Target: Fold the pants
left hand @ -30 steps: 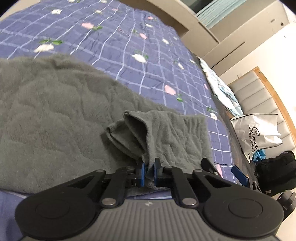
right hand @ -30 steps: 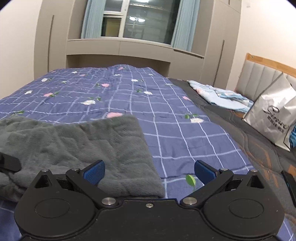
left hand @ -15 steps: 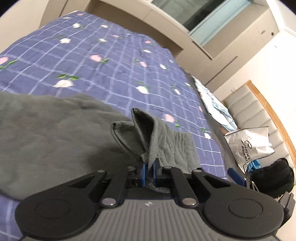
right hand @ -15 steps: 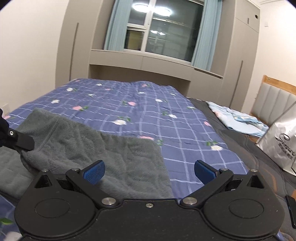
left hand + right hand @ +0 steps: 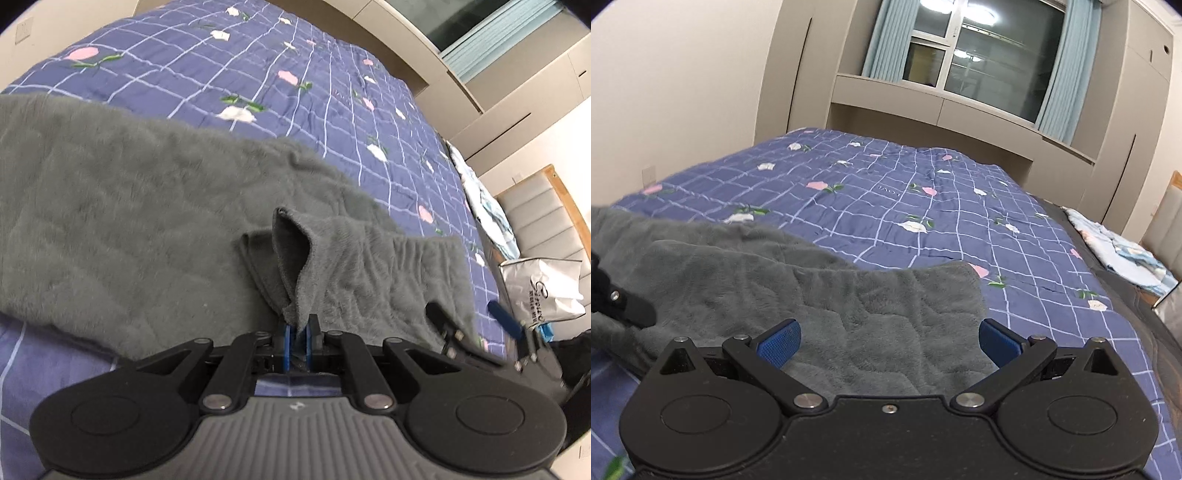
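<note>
Clearly soft, plushy grey pants (image 5: 129,221) sprawl on bed quilt (image 5: 295,92); left gripper (image 5: 297,338) clamped on bunched hem, right gripper (image 5: 888,341) apart, empty. Limp fabric; best grabbed at edges/corners.

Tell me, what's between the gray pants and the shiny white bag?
Bare blue checked quilt separates the gray pants from the white bag, seen in the left wrist view.

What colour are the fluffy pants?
Grey pants, seen best from the right wrist view.
</note>
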A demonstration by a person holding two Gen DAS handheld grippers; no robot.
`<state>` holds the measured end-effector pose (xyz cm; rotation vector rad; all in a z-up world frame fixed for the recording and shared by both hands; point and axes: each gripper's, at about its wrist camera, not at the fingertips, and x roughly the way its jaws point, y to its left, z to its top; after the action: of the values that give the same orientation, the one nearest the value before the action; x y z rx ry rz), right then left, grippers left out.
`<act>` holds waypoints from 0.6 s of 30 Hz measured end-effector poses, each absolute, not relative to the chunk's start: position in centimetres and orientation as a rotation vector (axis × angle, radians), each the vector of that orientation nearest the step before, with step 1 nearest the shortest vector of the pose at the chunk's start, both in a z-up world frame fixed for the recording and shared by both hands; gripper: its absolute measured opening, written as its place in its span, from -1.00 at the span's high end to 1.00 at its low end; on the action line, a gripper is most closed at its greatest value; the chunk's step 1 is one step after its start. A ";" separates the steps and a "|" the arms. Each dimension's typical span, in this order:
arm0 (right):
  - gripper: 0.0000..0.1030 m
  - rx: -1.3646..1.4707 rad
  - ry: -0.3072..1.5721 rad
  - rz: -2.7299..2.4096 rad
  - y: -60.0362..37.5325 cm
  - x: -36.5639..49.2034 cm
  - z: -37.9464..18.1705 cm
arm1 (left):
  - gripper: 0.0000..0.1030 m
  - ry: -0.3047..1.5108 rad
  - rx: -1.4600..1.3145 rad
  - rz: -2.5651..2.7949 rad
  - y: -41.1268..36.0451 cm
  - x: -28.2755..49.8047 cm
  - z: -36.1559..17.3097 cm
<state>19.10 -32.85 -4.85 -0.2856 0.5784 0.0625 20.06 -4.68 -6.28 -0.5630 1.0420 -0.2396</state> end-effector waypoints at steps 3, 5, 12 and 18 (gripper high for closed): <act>-0.99 -0.306 0.550 0.009 -34.2 20.1 -4.8 | 0.88 1.034 -0.554 -0.245 -4.8 19.4 -5.9; -0.99 -0.308 0.549 -0.038 -35.3 21.2 -4.8 | 0.88 1.034 -0.564 -0.250 -4.9 19.1 -5.7; -0.99 -0.362 0.593 -0.062 -37.3 25.5 -6.6 | 0.38 1.072 -0.516 -0.220 -5.1 19.9 -6.6; -0.99 -0.412 0.515 -0.055 -37.3 27.5 -5.6 | -0.33 0.945 -0.359 -0.149 -5.8 20.4 -4.3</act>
<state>27.46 -37.28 -5.58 -0.4117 0.5146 -0.0545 20.40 -5.84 -4.29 -0.3589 0.9450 -0.1489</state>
